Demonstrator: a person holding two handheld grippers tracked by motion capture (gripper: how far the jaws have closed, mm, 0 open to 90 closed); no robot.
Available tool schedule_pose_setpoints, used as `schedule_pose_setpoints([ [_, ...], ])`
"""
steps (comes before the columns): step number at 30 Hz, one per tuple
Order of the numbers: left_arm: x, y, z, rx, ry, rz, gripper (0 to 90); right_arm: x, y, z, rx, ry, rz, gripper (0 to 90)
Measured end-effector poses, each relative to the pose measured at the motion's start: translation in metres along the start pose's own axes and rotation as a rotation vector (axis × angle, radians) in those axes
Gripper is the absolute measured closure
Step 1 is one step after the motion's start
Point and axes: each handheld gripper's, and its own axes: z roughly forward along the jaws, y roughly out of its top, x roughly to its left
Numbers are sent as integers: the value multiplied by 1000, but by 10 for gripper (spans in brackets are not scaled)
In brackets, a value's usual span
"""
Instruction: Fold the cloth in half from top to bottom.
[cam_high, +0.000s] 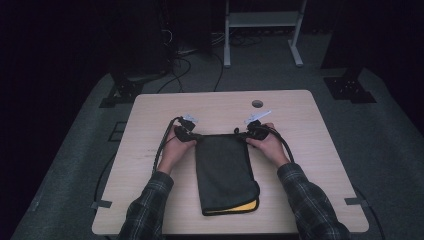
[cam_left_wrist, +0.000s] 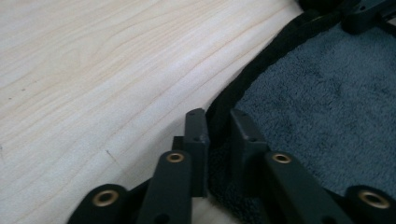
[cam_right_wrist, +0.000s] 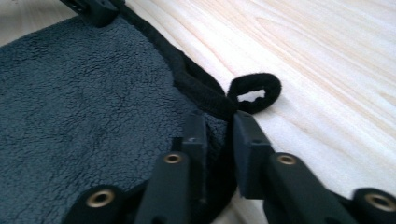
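Pale wooden tabletop under dim light, dark carpet and a white metal stand leg frame beyond. Folded dark grey fleece towel with a black hem and a yellow underside lying mid-table, long side running away from the near edge, yellow layer peeking out at the near end.

Likely risks: one far corner slipping free if the hem alone is pinched, letting the fold fall open unevenly; layers separating on lifting, since a jaw may have caught only the top ply; small black hanging loop beside the right corner snagging on a jaw.

Left gripper at the towel's far left corner, jaws nearly together, clamped on the black hem. Right gripper at the far right corner, likewise pinched on the hem, just beside the loop.
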Motion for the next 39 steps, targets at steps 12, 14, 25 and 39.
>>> schedule_pose_setpoints([
  [12, 0, 25, -8, -71, 30, 18, 823, -8, 13, -17, -23, -51, 30, 815],
  [14, -1, 34, -20, -113, 36, 28, 824, -8, 24, -25, -43, -68, 18, 815],
  [25, -16, 50, -66, -221, 38, 101, 823, 2, 52, -65, -144, -93, -31, 815],
  [39, -52, 8, -87, -245, -66, 155, 824, 39, 7, -88, -173, -2, -85, 814],
])
